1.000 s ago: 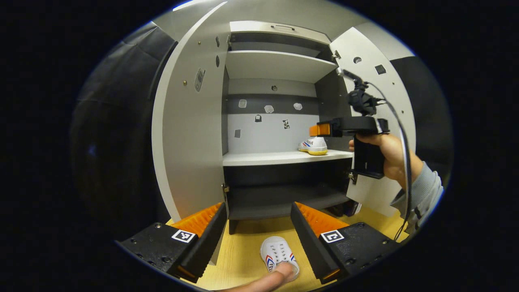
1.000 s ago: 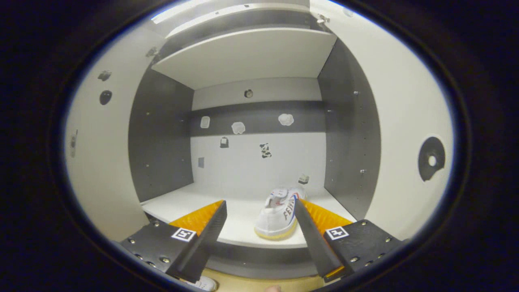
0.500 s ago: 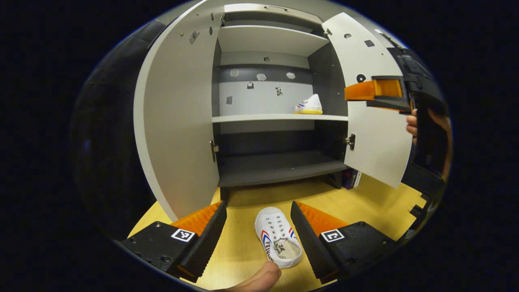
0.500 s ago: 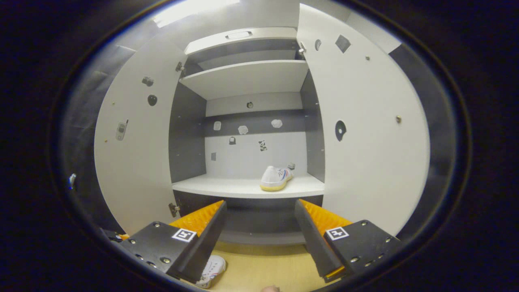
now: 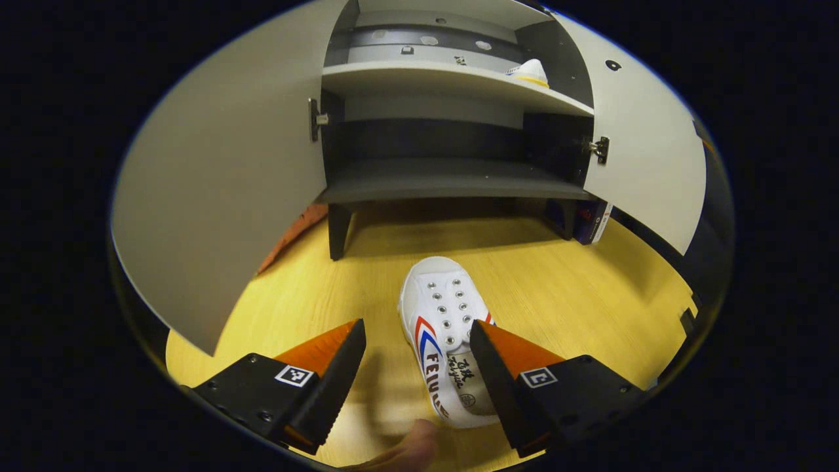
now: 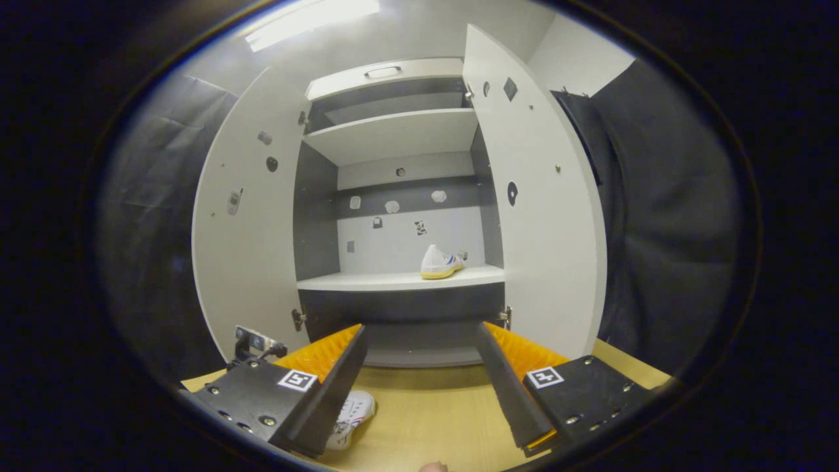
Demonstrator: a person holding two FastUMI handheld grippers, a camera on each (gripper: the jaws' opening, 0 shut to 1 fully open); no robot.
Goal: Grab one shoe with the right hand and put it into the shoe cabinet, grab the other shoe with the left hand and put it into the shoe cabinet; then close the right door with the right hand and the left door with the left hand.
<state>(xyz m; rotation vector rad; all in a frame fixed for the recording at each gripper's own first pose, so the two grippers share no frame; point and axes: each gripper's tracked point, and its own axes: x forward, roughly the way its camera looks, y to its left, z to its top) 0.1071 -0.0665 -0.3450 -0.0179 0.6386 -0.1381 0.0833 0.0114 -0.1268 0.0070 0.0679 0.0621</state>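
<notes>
In the left gripper view, the left gripper [image 5: 417,367] stands with its jaws wide apart and nothing between the pads in contact. The second shoe [image 5: 448,341] lies on the wooden floor [image 5: 590,295] in the lower centre of the frame, directly ahead of the jaws. Its heel end sits between the two fingers, closer to the right finger [image 5: 505,367], which overlaps the shoe's side in the picture; whether it touches cannot be told. The left finger [image 5: 328,367] stands clear of the shoe, with bare floor between.

The shoe's long axis runs nearly parallel to the fingers, toe pointing up the frame toward the shoe cabinet [image 5: 452,177], tilted slightly to the upper left. The jaws therefore span its width, not its length. Judgement: the gap needs to shift a little to the right of frame to centre on the shoe before closing.

The first shoe [image 6: 440,262] rests on the middle shelf [image 6: 400,280] in the centre of the right gripper view. The right gripper [image 6: 419,387] is held back from the cabinet, jaws apart and empty. The left door [image 6: 246,242] and right door [image 6: 537,223] stand open. The second shoe shows partly at lower left of that view, behind the right gripper's left finger. The left gripper is the nearer one, matching the task assignment.
</notes>
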